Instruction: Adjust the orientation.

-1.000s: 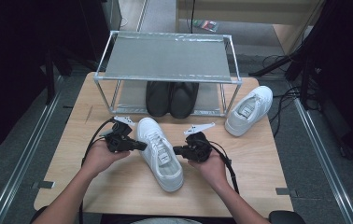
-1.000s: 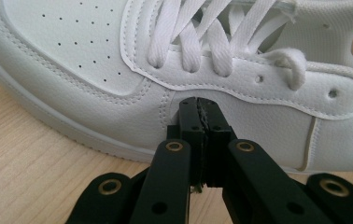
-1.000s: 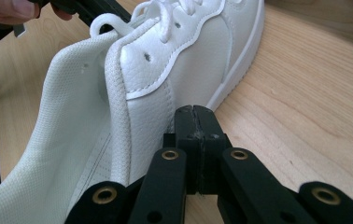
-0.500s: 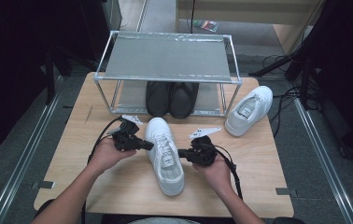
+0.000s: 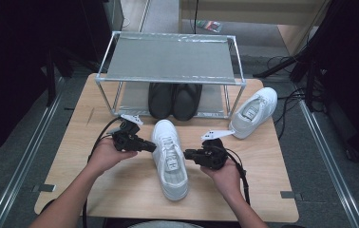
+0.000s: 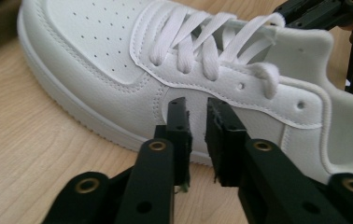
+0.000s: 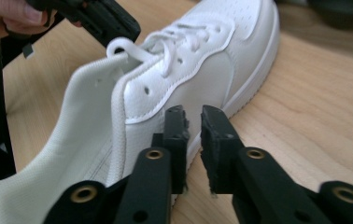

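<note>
A white lace-up sneaker (image 5: 170,159) lies in the middle of the wooden table (image 5: 120,190), toe pointing away from the person. My left gripper (image 5: 153,148) is at its left side near the laces, and in the left gripper view my left gripper (image 6: 197,105) has its jaws almost together, tips against the sneaker (image 6: 118,56), holding nothing. My right gripper (image 5: 187,153) meets the opposite side. In the right gripper view my right gripper (image 7: 193,114) is likewise nearly closed and empty against the sneaker (image 7: 202,70).
A metal-frame shoe rack (image 5: 170,59) stands at the back of the table with a black pair of shoes (image 5: 175,99) on its lower level. A second white sneaker (image 5: 253,111) lies at the rack's right foot. Cables trail from both grippers.
The sneaker has shifted slightly right and turned straighter, toe toward the rack. Both grippers stayed at its sides and moved with it.
</note>
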`<action>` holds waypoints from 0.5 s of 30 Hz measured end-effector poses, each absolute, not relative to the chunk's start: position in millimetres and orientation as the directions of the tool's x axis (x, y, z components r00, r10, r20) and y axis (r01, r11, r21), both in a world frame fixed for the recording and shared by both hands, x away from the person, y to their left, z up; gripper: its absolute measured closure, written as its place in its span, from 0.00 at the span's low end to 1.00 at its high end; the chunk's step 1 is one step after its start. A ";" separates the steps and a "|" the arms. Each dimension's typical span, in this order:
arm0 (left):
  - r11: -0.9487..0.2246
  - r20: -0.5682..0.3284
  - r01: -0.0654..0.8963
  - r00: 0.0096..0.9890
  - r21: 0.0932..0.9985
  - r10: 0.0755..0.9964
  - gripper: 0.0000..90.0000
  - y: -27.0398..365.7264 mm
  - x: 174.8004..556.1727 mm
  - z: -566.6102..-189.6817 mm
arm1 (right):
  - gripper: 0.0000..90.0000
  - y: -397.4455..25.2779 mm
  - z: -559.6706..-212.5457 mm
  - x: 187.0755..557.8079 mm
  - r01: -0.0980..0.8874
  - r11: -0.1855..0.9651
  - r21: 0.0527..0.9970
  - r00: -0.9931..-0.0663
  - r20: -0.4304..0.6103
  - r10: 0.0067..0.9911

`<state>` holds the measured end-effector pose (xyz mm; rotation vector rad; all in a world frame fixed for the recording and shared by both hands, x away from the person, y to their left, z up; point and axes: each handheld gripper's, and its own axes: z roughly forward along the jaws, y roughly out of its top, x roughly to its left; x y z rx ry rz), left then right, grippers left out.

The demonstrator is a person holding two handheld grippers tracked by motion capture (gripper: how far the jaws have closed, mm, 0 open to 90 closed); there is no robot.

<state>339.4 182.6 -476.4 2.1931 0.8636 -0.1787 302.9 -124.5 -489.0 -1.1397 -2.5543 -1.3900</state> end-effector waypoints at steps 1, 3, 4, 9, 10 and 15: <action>-0.484 -0.376 0.634 0.762 0.604 0.527 0.84 182.6 339.4 -476.4 | 0.89 -124.5 -489.0 302.9 0.605 0.338 0.721 -0.734 0.340 0.589; -0.461 -0.385 0.640 0.754 0.615 0.533 0.77 187.2 338.0 -472.4 | 0.82 -128.6 -483.0 299.0 0.597 0.316 0.737 -0.729 0.335 0.596; -0.439 -0.385 0.641 0.748 0.629 0.541 0.74 190.9 336.6 -468.7 | 0.80 -129.6 -481.2 297.2 0.594 0.312 0.742 -0.728 0.331 0.600; -0.421 -0.366 0.627 0.751 0.655 0.549 0.66 193.9 334.1 -462.8 | 0.68 -134.0 -472.9 286.9 0.598 0.257 0.759 -0.706 0.347 0.618; -0.424 -0.360 0.625 0.752 0.655 0.552 0.65 194.0 333.7 -462.4 | 0.66 -134.3 -472.0 284.5 0.595 0.246 0.765 -0.705 0.349 0.618; -0.431 -0.350 0.624 0.752 0.652 0.559 0.63 195.8 333.8 -463.1 | 0.61 -126.4 -468.6 273.6 0.569 0.253 0.782 -0.701 0.300 0.647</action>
